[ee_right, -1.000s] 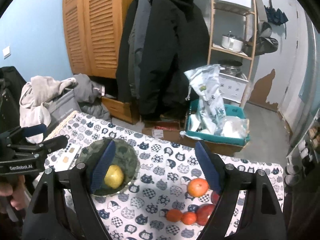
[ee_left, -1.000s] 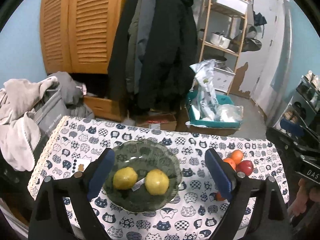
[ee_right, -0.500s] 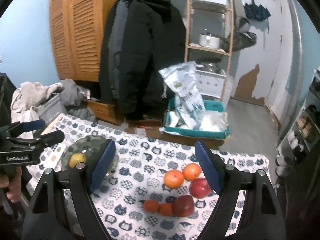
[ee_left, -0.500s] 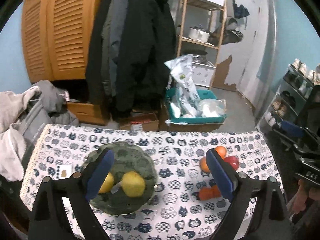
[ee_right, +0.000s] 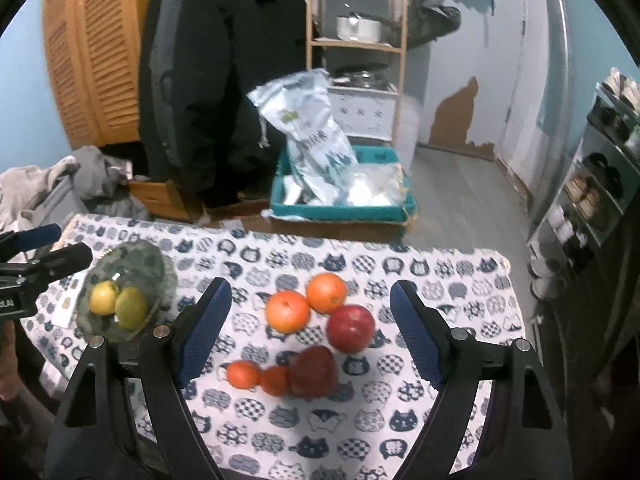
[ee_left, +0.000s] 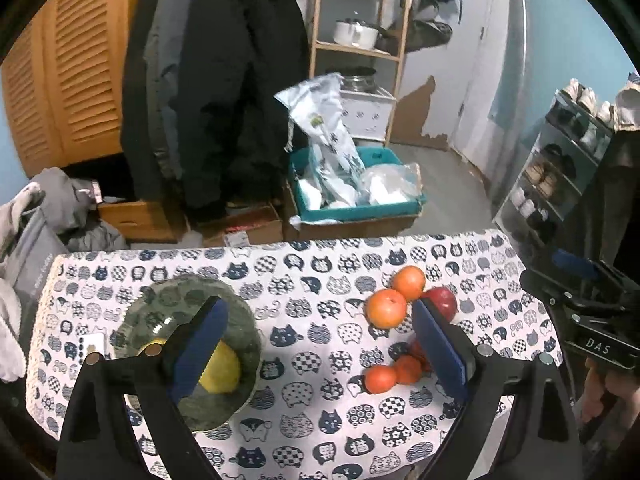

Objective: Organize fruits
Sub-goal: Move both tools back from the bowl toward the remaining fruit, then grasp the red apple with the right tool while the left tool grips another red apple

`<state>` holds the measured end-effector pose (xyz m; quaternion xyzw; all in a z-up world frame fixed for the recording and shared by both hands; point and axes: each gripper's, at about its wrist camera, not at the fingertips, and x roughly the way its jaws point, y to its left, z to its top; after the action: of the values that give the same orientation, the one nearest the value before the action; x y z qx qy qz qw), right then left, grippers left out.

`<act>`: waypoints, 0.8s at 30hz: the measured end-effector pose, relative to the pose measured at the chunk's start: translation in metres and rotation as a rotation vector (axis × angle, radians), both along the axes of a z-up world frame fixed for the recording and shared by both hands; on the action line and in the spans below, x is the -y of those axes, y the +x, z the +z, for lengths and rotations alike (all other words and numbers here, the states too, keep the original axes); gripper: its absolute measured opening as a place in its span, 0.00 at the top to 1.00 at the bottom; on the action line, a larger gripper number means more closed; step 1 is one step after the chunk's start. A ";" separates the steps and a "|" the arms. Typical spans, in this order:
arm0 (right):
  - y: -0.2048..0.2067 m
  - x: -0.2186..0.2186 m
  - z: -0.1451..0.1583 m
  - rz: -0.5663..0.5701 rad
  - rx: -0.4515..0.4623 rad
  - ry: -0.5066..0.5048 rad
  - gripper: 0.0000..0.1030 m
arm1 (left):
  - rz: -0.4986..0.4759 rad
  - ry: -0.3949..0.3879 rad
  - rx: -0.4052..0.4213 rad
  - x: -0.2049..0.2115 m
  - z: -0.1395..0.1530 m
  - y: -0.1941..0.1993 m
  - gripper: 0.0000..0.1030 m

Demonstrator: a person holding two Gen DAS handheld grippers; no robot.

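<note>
A cat-print table point(ee_right: 440, 276) carries a green glass bowl point(ee_right: 152, 264) at its left with two yellow fruits point(ee_right: 105, 298) inside. On the cloth to the right lie two oranges point(ee_right: 287, 312), two red apples point(ee_right: 351, 328) and two small tangerines point(ee_right: 243, 374). My right gripper point(ee_right: 310, 332) hovers open above this cluster, nothing between its blue pads. My left gripper point(ee_left: 320, 344) is open over the cloth between the bowl point(ee_left: 240, 316) and the oranges point(ee_left: 386, 308); its left pad covers part of a yellow fruit point(ee_left: 224, 368).
Beyond the table's far edge are a teal crate point(ee_right: 340, 212) with plastic bags, dark coats point(ee_right: 224, 80) on a rack, a wooden shelf point(ee_right: 356, 44) and a louvred wardrobe point(ee_right: 96, 60). Clothes pile point(ee_left: 36, 216) lies left. A shoe rack point(ee_left: 560, 168) stands right.
Both grippers have swung right across the table: the bowl slid left in both views and the oranges and apples came under the right gripper. The jaws kept their width.
</note>
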<state>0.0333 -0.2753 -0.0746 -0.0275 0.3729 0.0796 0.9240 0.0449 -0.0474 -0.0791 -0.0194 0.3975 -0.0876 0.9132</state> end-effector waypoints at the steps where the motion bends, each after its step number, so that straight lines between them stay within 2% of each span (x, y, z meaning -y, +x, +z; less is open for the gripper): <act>1: 0.000 0.002 -0.002 -0.005 -0.006 0.000 0.20 | -0.004 0.006 -0.007 0.003 -0.003 0.002 0.08; 5: 0.004 0.010 -0.015 -0.016 -0.040 -0.004 0.20 | -0.021 0.021 -0.048 0.014 -0.019 0.009 0.08; 11: 0.016 0.011 -0.048 -0.012 -0.137 0.011 0.20 | -0.035 0.051 -0.114 0.026 -0.052 0.019 0.08; 20: 0.040 0.011 -0.110 -0.034 -0.310 0.029 0.20 | -0.033 0.078 -0.233 0.035 -0.110 0.037 0.08; 24: 0.050 0.012 -0.134 -0.038 -0.375 0.049 0.20 | -0.032 0.063 -0.294 0.036 -0.134 0.045 0.08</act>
<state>0.0831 -0.2876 -0.2090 0.0172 0.5372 0.0749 0.8399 0.0895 -0.0836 -0.2132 0.0029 0.5298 -0.0857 0.8438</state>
